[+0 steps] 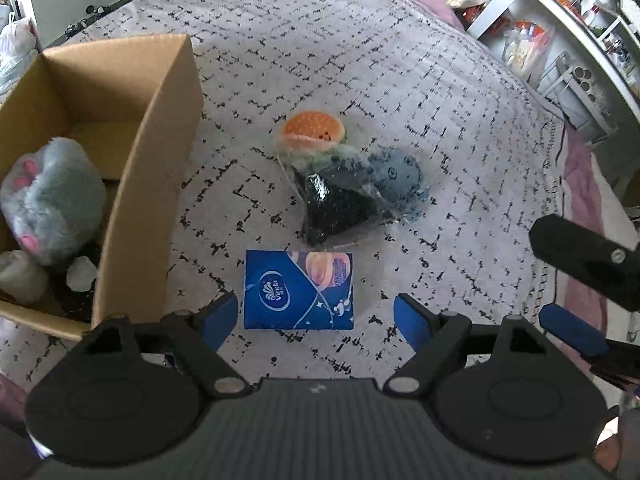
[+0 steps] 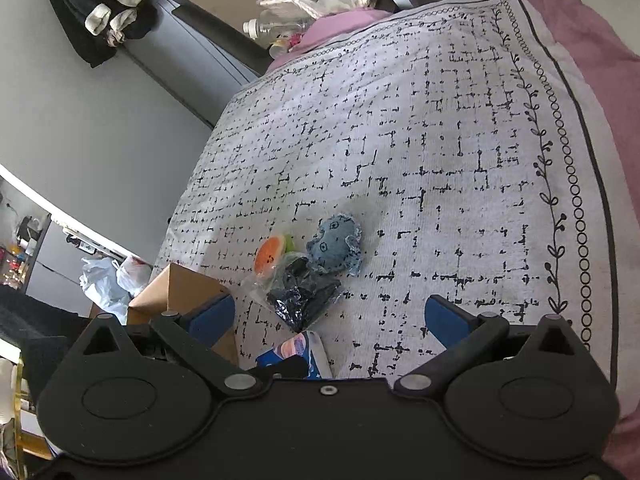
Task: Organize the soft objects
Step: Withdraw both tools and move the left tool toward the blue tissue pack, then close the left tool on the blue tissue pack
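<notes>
My left claw (image 1: 316, 316) hung wide open over the patterned bedspread (image 1: 400, 80), holding nothing. The blue tissue pack (image 1: 299, 290) lay flat between its blue fingers (image 1: 218, 318), nearer the left one, and I could not tell whether that finger touched it. Just beyond the pack sat a clear bag with something dark inside (image 1: 332, 208), with the orange burger plush (image 1: 313, 131) and the blue plush (image 1: 394, 176) touching it at its far side. To the left stood the open cardboard box (image 1: 152, 152), a grey furry plush (image 1: 52, 196) already inside.

My right claw (image 2: 328, 320) was likewise spread wide and empty, well above the spread. The dark bag (image 2: 302, 296), burger plush (image 2: 270, 255) and blue plush (image 2: 334, 246) lay ahead between its fingers, the tissue pack (image 2: 300, 354) just under its body.
</notes>
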The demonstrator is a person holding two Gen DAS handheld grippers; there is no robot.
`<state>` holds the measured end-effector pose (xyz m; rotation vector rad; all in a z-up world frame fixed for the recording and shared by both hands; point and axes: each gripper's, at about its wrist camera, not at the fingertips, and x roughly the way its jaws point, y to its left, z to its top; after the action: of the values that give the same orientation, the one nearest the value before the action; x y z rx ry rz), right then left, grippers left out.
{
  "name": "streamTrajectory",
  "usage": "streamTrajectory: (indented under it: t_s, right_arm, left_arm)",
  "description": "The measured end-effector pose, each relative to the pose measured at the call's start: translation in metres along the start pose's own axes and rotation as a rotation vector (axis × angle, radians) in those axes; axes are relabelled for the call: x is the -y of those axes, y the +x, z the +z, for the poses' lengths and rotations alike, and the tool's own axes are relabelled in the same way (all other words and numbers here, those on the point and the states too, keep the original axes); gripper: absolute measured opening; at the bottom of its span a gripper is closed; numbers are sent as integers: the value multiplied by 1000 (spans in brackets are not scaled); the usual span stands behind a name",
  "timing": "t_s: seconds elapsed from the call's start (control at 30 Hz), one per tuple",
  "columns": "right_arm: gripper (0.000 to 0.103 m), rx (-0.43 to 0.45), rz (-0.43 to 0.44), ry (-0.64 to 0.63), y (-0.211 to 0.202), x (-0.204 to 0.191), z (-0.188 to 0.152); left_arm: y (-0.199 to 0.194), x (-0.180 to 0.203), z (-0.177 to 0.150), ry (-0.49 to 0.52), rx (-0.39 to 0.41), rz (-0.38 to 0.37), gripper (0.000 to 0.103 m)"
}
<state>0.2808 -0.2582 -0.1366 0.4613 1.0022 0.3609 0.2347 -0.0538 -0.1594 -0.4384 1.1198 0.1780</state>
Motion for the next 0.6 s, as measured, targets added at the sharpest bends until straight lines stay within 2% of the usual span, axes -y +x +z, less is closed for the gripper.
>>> streamTrajectory:
  t_s: [0.27,0.47,0.53,0.6]
  right_arm:
    - [100,-29,3,-8,14,2,1]
    - [89,-41,9,-26,23,0,3]
    - [83,-44,12,-40,26,-2,3]
    - [78,-43,12,-44,30,-2,4]
  left_arm:
    - [26,0,1,-13,-19,41,84]
    - [41,-4,0,-40,-32,58,83]
    - [39,-3,0,-35,-17,63,73]
    - [37,-3,1,-40,-11,47,71]
